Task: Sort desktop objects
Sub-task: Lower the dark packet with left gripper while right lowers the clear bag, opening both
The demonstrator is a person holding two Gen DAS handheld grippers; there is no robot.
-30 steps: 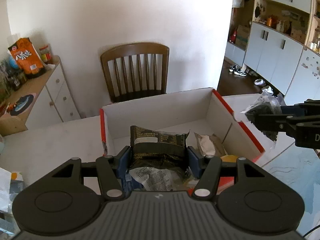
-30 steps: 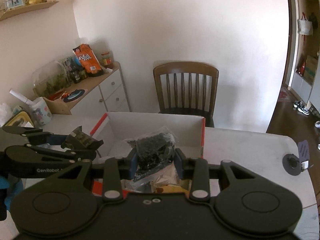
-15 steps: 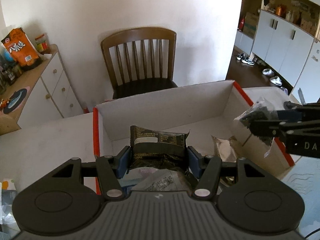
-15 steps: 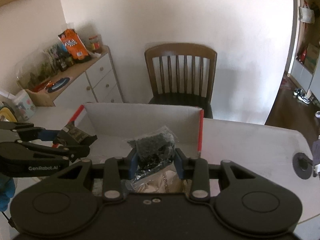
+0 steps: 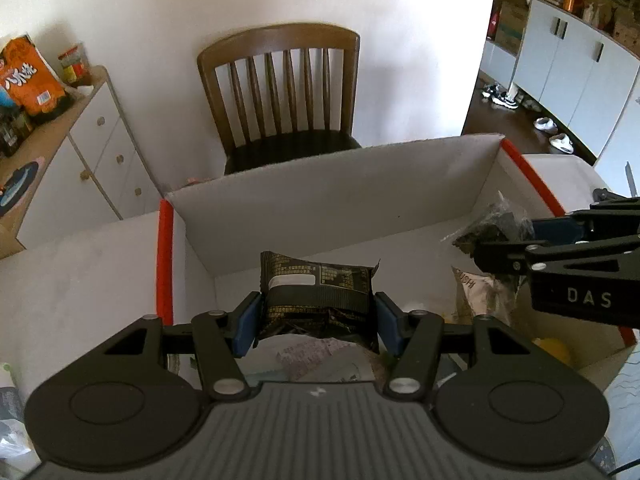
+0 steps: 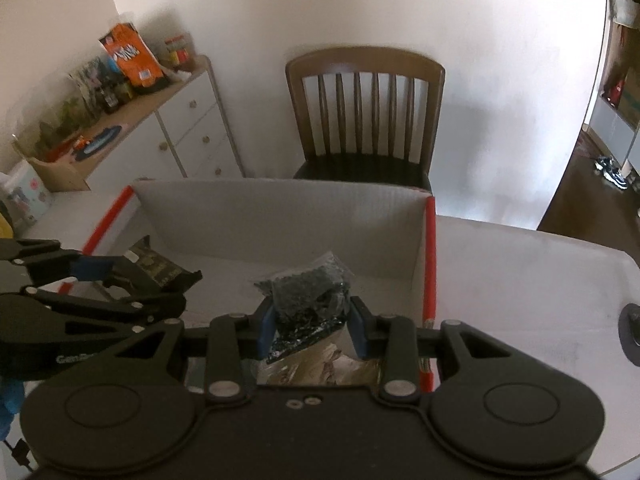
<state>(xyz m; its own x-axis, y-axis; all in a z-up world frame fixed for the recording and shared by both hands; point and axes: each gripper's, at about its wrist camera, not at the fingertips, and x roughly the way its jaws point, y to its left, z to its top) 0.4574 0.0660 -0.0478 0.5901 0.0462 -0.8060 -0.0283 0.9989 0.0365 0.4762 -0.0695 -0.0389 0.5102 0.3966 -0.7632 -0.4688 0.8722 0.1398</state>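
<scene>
My left gripper (image 5: 318,322) is shut on a dark brown snack packet (image 5: 318,294) and holds it above the open white cardboard box (image 5: 340,184) with red edges. My right gripper (image 6: 312,330) is shut on a clear bag of black bits (image 6: 310,300), also held over the box (image 6: 280,216). In the left wrist view the right gripper (image 5: 500,240) with its bag (image 5: 494,224) is at the right over the box. In the right wrist view the left gripper (image 6: 160,276) with its packet (image 6: 154,266) is at the left.
Several other packets lie in the box, among them a beige one (image 5: 478,292) and a white one (image 5: 316,360). A wooden chair (image 5: 280,96) stands behind the white table (image 6: 520,272). A white sideboard (image 5: 92,140) with an orange snack bag (image 5: 28,76) is at the left.
Both grippers have moved forward over the box with their packets still held. The box's far wall is now closer and lower in both views.
</scene>
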